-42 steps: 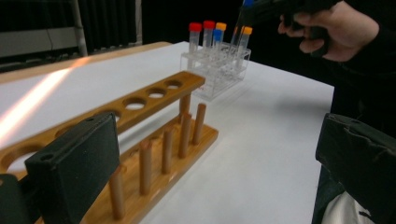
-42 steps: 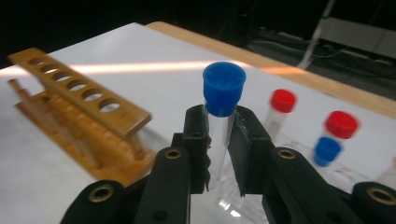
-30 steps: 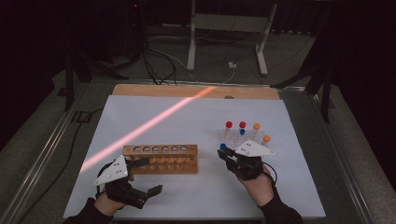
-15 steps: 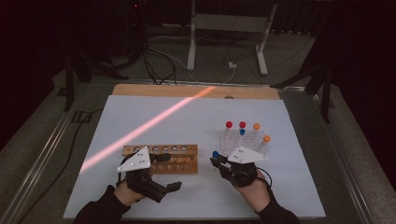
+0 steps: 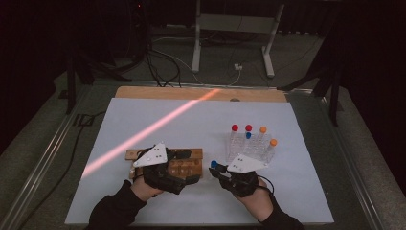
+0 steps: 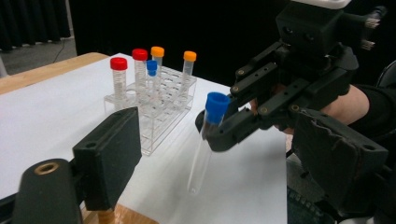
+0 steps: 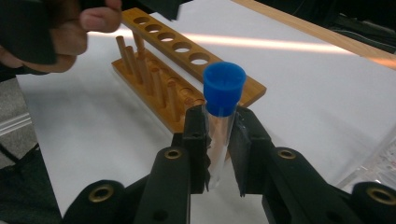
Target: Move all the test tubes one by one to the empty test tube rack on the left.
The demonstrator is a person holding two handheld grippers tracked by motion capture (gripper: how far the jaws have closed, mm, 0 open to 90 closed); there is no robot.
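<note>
Blue-capped tube (image 7: 219, 116) — a clear plastic tube with a blue screw cap, pinched just below the cap between the two black jaws of the right gripper (image 7: 218, 140). It stands roughly upright with its lower end free; in the left gripper view the same tube (image 6: 205, 140) hangs tilted above the white sheet, clear of the surface. In the high view its cap shows at the tip of the right gripper (image 5: 220, 168), between the two racks.

Right gripper: jaws pressed onto the tube from both sides, held by the person's right hand (image 5: 253, 194) at the near edge of the table.

Left gripper (image 5: 179, 160): jaws spread with nothing between them, though they have just been closing. In its own view one jaw rises at the lower left, the other at the right edge. It sits over the near part of the wooden rack, held by the left hand (image 5: 143, 187).

Wooden rack (image 7: 187, 74) — a low stand with a row of round holes in its top board and pegs along the base; all visible holes are unoccupied. It lies just left of the held tube.

Clear plastic rack (image 6: 161, 105): stands behind and to the right of the right gripper. It carries two red-capped tubes (image 6: 118, 77), two orange-capped tubes (image 6: 189, 70) and one shorter blue-capped one (image 6: 152, 70), all upright.

White sheet (image 5: 191, 120): covers the table top, crossed diagonally by a pinkish streak of light (image 5: 153, 129).
</note>
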